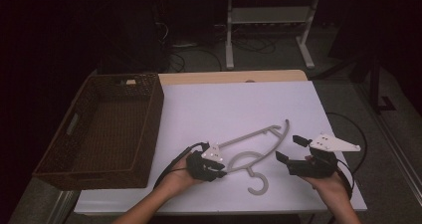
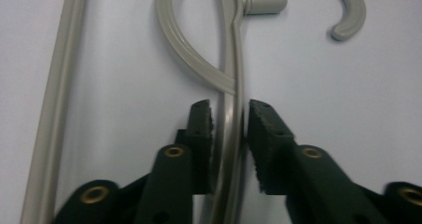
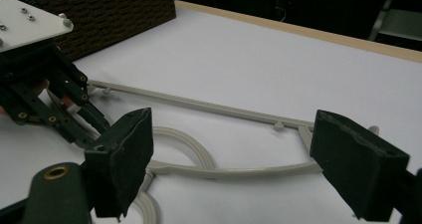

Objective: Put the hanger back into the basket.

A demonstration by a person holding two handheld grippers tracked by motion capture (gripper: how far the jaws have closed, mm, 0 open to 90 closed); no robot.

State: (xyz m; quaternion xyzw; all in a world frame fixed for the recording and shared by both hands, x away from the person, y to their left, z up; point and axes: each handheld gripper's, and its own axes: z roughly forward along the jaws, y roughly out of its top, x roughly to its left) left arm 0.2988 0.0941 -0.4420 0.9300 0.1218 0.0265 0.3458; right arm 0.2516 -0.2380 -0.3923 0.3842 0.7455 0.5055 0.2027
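Observation:
A grey plastic hanger [image 1: 259,134] lies flat on the white table [image 1: 239,99], its hook [image 1: 259,184] pointing toward the near edge. My left gripper [image 1: 222,173] is at the hanger's neck. In the left gripper view its jaws [image 2: 230,107] sit tight on either side of the hanger's [image 2: 194,59] thin arm, shut on it. My right gripper [image 1: 291,148] hovers just right of the hanger, open wide. In the right gripper view nothing lies between my right gripper's [image 3: 239,164] pads; the hanger [image 3: 224,107] is beyond them, and the left gripper [image 3: 59,104] shows at far left.
A dark wicker basket [image 1: 154,114] stands on the table's left side, with a small pale object at its far end. The basket's wall [image 3: 109,10] rises behind the left gripper. Beyond the table's far edge are a dark floor, cables and a metal frame [image 1: 268,15].

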